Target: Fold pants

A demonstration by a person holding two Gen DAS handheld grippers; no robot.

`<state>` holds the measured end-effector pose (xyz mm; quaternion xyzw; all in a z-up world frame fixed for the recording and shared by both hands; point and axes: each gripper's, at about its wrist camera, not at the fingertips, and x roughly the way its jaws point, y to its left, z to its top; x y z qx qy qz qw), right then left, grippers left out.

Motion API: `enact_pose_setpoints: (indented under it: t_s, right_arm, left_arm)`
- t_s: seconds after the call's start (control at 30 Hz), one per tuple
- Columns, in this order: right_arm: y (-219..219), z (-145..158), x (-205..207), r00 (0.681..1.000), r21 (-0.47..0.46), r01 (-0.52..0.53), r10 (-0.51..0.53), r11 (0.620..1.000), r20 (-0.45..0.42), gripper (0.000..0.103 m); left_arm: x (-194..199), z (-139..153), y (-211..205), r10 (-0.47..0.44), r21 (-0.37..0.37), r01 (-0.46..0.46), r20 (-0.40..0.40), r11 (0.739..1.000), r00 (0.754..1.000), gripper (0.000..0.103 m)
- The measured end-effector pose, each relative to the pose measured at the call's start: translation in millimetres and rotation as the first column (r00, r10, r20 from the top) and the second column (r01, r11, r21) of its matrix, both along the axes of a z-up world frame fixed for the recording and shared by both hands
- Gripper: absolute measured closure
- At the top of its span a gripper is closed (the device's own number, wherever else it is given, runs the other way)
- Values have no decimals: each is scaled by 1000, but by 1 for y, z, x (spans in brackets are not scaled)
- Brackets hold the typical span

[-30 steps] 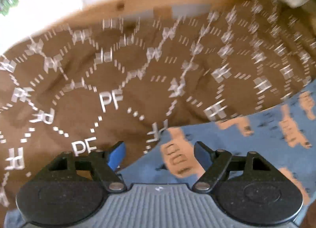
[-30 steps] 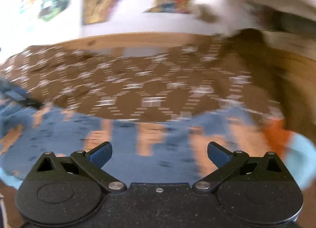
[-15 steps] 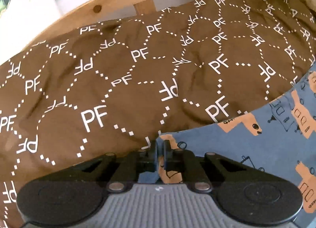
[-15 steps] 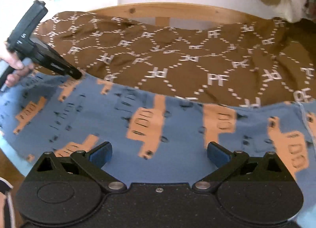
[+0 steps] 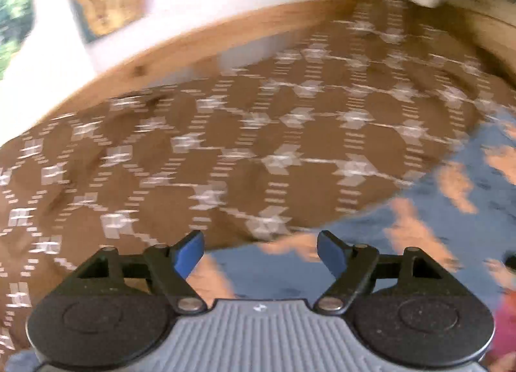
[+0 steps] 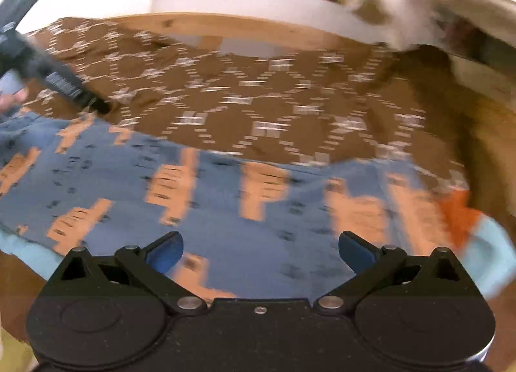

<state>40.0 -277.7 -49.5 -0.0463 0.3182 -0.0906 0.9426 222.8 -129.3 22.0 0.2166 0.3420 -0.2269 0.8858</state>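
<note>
Blue pants [image 6: 225, 204] with an orange print lie spread flat on a brown patterned blanket [image 6: 258, 98]. My left gripper [image 5: 259, 243] hovers over their near-left edge [image 5: 419, 227]; its jaws are opening, and nothing is pinched between the blue pads. From the right wrist view the left gripper [image 6: 54, 78] shows as a black tool at the pants' upper-left edge, with a hand behind it. My right gripper [image 6: 259, 243] stands open above the middle of the pants, holding nothing. Both views are motion-blurred.
A curved wooden bed frame [image 5: 193, 46] borders the blanket [image 5: 258, 146] at the back, with a white wall and pictures beyond. A pale cloth [image 6: 419, 1] lies heaped at the back right. The pants' light blue waistband [image 6: 493, 252] shows at the right.
Half a second ago the left gripper was shut on the pants' edge; it has since let go, opened wide and shifted sideways. The right gripper stayed open and swung a little.
</note>
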Motion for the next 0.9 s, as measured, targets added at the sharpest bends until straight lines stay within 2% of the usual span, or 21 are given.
enact_pose_setpoints:
  t_s: [0.1,0.17,0.27,0.3,0.37,0.47,0.57,0.67,0.8,0.9]
  right_arm:
    - [-20,1,-18,995,-11,103,-103,995,19,1]
    - [-34,-4,-23,983,-25,181,-180,983,28,1]
    - [-60,-14,-23,960,-19,278,-278,960,24,1]
    - [-67,-15,-22,958,4,285,-285,958,29,1]
    - [-78,-13,-28,955,66,282,-286,957,72,1]
    - [-85,-8,-39,956,131,262,-276,956,101,1]
    - [-94,-6,-45,951,237,260,-291,936,107,1]
    - [-101,-5,-47,945,339,239,-297,910,133,1]
    - [-101,-3,-49,942,375,231,-303,898,144,1]
    - [-101,-5,-48,938,354,258,-321,899,132,6]
  left_arm:
    - [-12,-14,-33,-57,27,58,-49,998,997,18]
    - [-16,-27,-54,-63,64,66,-57,996,996,14]
    - [-5,-54,-83,-7,199,24,-88,980,996,11]
    - [0,-59,-86,25,205,0,-119,979,993,10]
    - [7,-53,-84,67,158,-43,-154,987,986,11]
    - [10,-30,-83,49,92,-33,-179,995,983,11]
    - [8,-10,-97,-34,66,46,-166,997,986,10]
    - [11,7,-124,-131,25,137,-159,990,978,7]
    - [16,16,-176,-246,-38,243,-194,969,950,7]
    - [8,10,-219,-315,1,321,-188,947,930,7]
